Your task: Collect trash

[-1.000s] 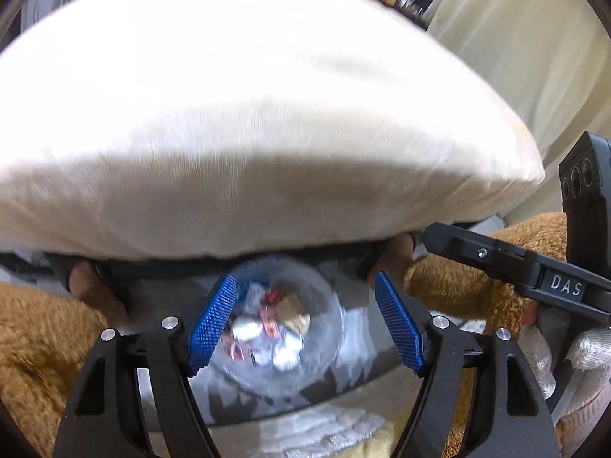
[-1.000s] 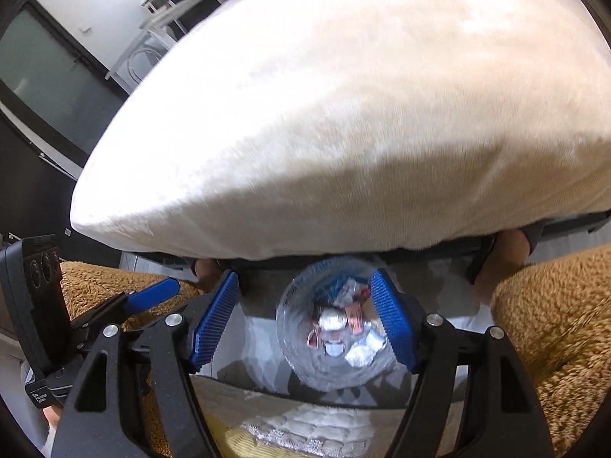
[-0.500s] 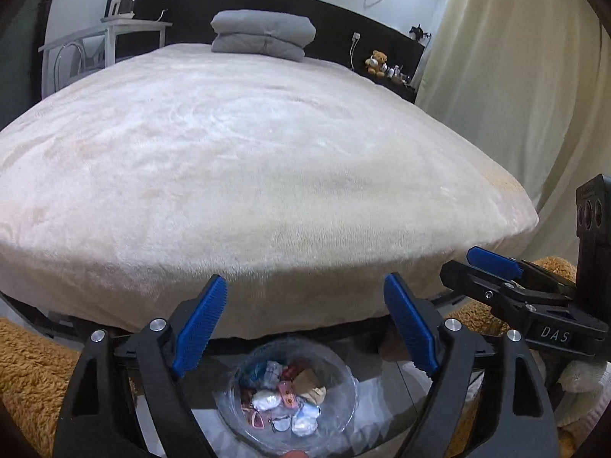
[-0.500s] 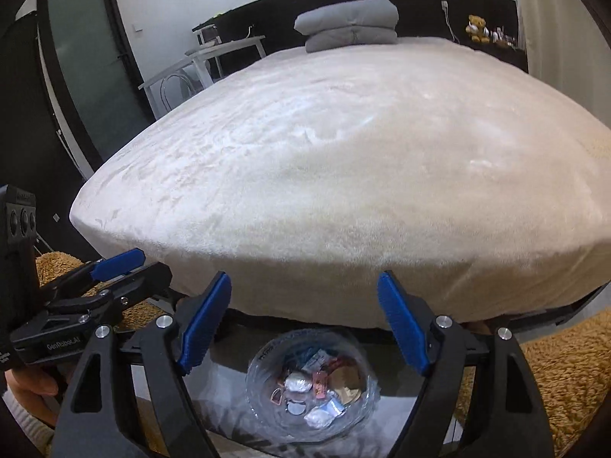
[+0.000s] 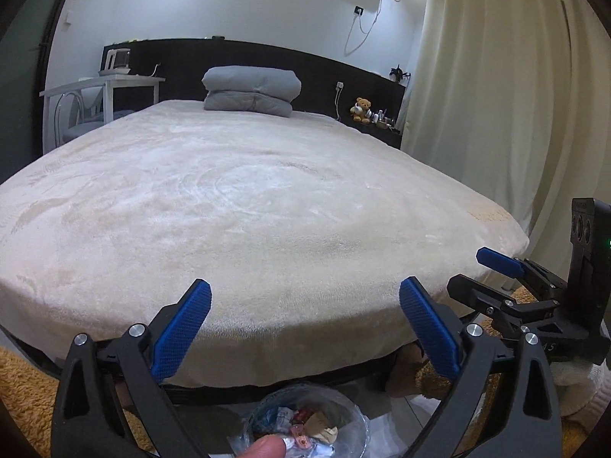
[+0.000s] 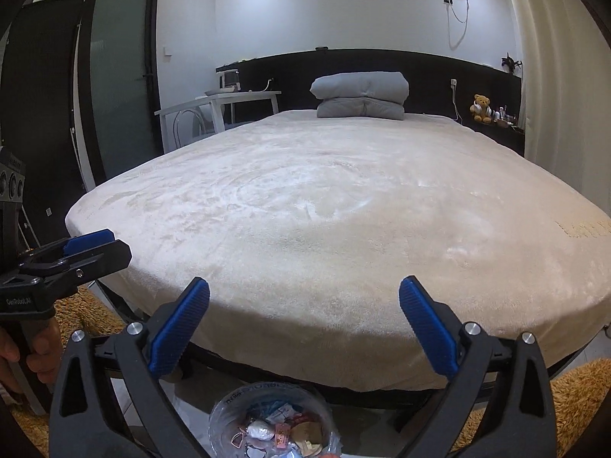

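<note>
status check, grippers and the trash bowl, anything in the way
Left gripper and right gripper opening wide, nothing between jaws. Clear bowl of wrappers on floor below, at bed foot. Bed top bare of trash; nothing blocking.

Clear bowl (image 6: 267,423) of crumpled wrappers (image 6: 282,429) sits on floor below bed edge.

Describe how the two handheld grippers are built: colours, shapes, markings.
Both match: the left gripper and right gripper have black angular frames with triangular cut-outs, silver round bolts and blue cross-hatched pads. The left one's side carries white lettering. A white knitted cuff shows beside the right one.
</note>
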A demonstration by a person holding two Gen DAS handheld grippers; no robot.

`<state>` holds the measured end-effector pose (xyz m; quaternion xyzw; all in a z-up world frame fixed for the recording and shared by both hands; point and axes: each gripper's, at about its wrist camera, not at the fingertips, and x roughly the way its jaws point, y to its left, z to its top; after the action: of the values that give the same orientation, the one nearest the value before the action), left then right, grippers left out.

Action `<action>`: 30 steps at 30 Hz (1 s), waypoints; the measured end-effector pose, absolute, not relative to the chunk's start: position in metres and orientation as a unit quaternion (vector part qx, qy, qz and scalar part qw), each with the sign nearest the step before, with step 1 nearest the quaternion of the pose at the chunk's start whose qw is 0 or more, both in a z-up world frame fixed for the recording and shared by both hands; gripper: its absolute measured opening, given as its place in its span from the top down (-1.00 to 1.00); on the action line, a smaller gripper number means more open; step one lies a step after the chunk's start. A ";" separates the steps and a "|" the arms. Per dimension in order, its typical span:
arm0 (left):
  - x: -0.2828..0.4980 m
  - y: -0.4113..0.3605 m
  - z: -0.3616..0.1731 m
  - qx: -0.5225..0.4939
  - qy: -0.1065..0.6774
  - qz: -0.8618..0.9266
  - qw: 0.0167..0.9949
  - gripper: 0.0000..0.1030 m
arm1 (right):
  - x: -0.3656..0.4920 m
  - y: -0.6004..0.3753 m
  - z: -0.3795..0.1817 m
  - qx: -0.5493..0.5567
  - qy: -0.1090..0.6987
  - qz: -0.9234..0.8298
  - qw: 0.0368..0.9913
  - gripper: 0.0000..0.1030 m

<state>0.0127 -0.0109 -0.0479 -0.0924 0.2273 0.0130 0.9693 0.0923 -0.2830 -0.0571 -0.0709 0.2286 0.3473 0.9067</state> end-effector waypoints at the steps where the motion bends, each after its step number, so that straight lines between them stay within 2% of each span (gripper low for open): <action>1: 0.012 -0.013 -0.047 -0.085 0.223 0.011 0.971 -0.88 | 0.092 -0.285 -0.056 -0.071 0.224 0.345 0.909 -0.91; 19: 0.004 -0.025 -0.042 -0.048 0.190 0.016 0.980 -0.88 | 0.083 -0.288 -0.047 -0.068 0.177 0.356 0.915 -0.91; 30: 0.003 -0.022 -0.040 -0.056 0.187 0.021 0.981 -0.88 | 0.082 -0.283 -0.049 -0.073 0.184 0.366 0.909 -0.91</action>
<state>0.0029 -0.0220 -0.0404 -0.0559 0.1867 0.0210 0.9806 0.0818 -0.2832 -0.0491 -0.0728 0.1838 0.3659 0.9094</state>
